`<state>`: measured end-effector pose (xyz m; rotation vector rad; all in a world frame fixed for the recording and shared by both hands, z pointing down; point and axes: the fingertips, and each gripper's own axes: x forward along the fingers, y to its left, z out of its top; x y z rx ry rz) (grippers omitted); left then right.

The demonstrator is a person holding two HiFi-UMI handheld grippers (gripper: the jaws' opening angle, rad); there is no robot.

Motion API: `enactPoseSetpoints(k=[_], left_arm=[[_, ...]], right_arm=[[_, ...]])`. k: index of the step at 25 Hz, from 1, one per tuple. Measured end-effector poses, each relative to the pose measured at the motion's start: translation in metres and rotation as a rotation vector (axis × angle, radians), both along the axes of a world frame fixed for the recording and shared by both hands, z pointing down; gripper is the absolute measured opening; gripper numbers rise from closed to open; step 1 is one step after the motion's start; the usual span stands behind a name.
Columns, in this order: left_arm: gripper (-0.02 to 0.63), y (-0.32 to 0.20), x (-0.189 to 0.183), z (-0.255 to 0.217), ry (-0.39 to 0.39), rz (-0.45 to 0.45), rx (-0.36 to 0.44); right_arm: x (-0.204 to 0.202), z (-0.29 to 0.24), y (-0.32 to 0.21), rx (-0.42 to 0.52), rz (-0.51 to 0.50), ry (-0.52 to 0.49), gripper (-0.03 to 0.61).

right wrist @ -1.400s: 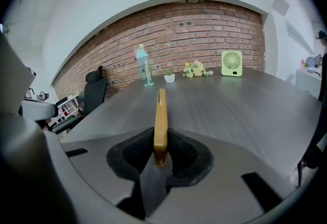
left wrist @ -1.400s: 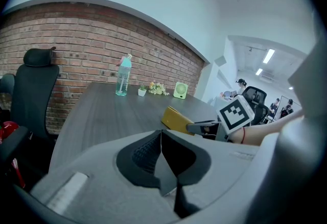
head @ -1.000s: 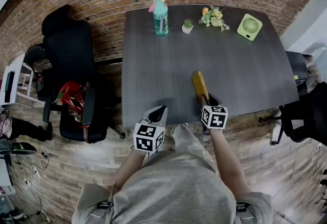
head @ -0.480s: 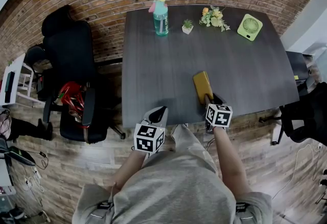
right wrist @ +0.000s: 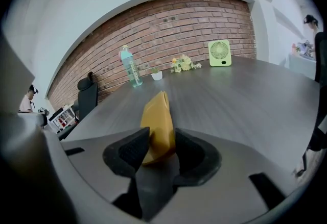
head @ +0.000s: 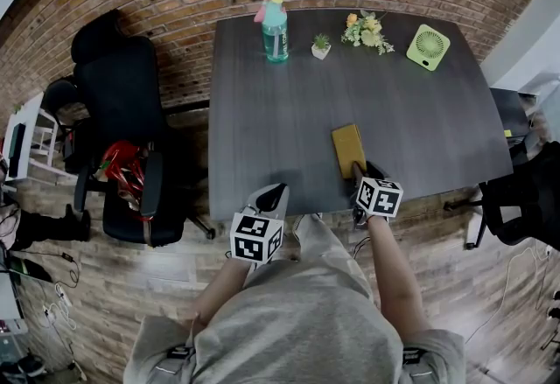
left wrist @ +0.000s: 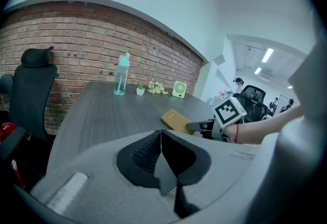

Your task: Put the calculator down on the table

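The yellow calculator (head: pixel 348 149) lies flat on the dark grey table (head: pixel 262 111), near its front edge; it also shows in the left gripper view (left wrist: pixel 176 120). My right gripper (head: pixel 357 171) sits just behind it. Its jaws are opening, and the calculator's near end (right wrist: pixel 157 126) stands between them: a gap shows at the left pad, and the case leans by the right pad. My left gripper (head: pixel 271 194) hovers at the table's front edge, to the left. Its pads (left wrist: pixel 161 154) meet with nothing between them.
Along the table's far edge stand a teal bottle (head: pixel 275 28), a small potted plant (head: pixel 321 45), a bunch of flowers (head: pixel 367 31) and a green fan (head: pixel 427 46). A black office chair (head: pixel 122 111) stands left of the table, another chair (head: pixel 525 190) at the right.
The calculator has gone from standing on its edge to lying flat on the table. My right gripper has shifted slightly right and toward the front edge. The left gripper has not moved.
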<state>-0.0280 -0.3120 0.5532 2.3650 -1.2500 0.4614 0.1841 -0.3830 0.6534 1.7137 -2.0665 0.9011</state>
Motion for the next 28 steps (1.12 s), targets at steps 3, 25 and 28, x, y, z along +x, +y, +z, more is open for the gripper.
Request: enactPoseSetpoints(k=[3,25,28], left_arm=[[0.018,0.0,-0.001,0.001,-0.002,0.0,0.0],[0.018,0.001,-0.002,-0.003,0.005,-0.003,0.01],[0.018,0.003,-0.002,-0.006,0.008,-0.002,0.017]], right_arm=[[0.001,0.001,-0.001,-0.001,0.007,-0.01,0.147],[0.006,-0.001,0.002,0.005,0.027,0.078,0.126],[0.001,-0.016,0.005,0.039,0.013,0.091,0.12]])
